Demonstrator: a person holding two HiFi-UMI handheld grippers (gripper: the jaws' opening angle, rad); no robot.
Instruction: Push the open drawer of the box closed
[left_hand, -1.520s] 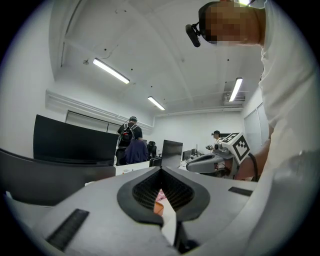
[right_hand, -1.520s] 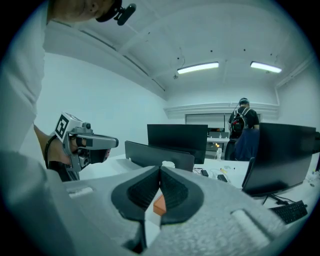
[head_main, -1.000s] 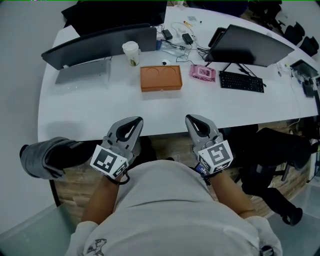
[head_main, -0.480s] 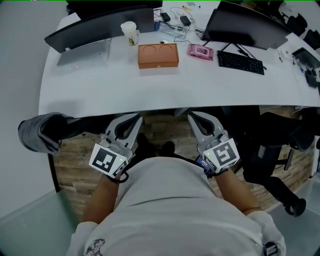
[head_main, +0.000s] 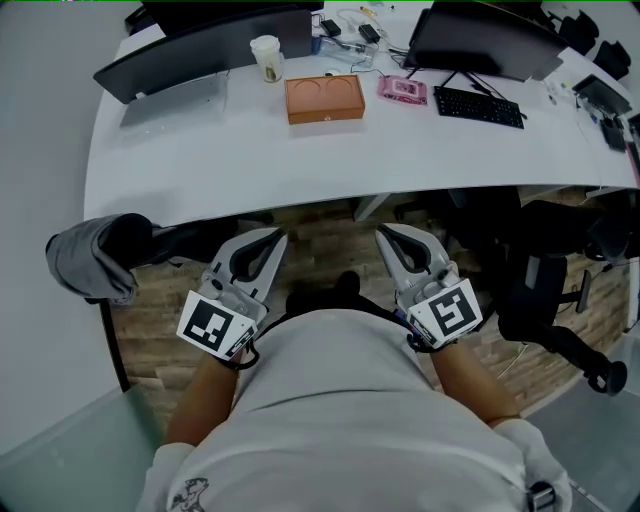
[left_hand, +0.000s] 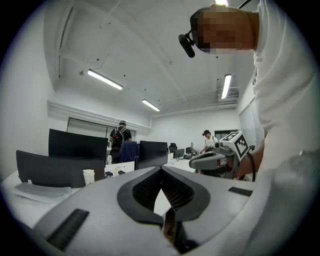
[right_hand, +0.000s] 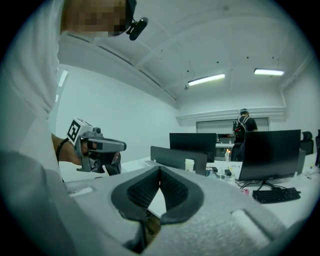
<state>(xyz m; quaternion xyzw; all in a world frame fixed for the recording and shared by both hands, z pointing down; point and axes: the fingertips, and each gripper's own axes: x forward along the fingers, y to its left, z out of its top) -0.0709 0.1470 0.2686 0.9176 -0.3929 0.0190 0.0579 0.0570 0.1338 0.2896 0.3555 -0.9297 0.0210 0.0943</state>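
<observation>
The orange-brown box (head_main: 324, 98) lies at the far side of the white table (head_main: 300, 170), its lid bearing two round impressions; whether its drawer is open cannot be made out from here. My left gripper (head_main: 276, 237) and right gripper (head_main: 384, 235) are held close to my body, side by side over the wooden floor, short of the table's near edge and far from the box. Both are shut and empty. In the left gripper view the left gripper's (left_hand: 161, 168) tips meet; in the right gripper view the right gripper's (right_hand: 160, 168) tips meet as well.
Two dark monitors (head_main: 215, 45) (head_main: 490, 40), a paper cup (head_main: 266, 57), a pink item (head_main: 403, 90), a keyboard (head_main: 478, 106) and cables sit around the box. A black office chair (head_main: 545, 290) stands at right, a grey padded chair (head_main: 95, 258) at left. People stand in the room's background.
The table and box have slid up and away in the head view. Both grippers, earlier over the table's near edge, are now over the floor, still shut.
</observation>
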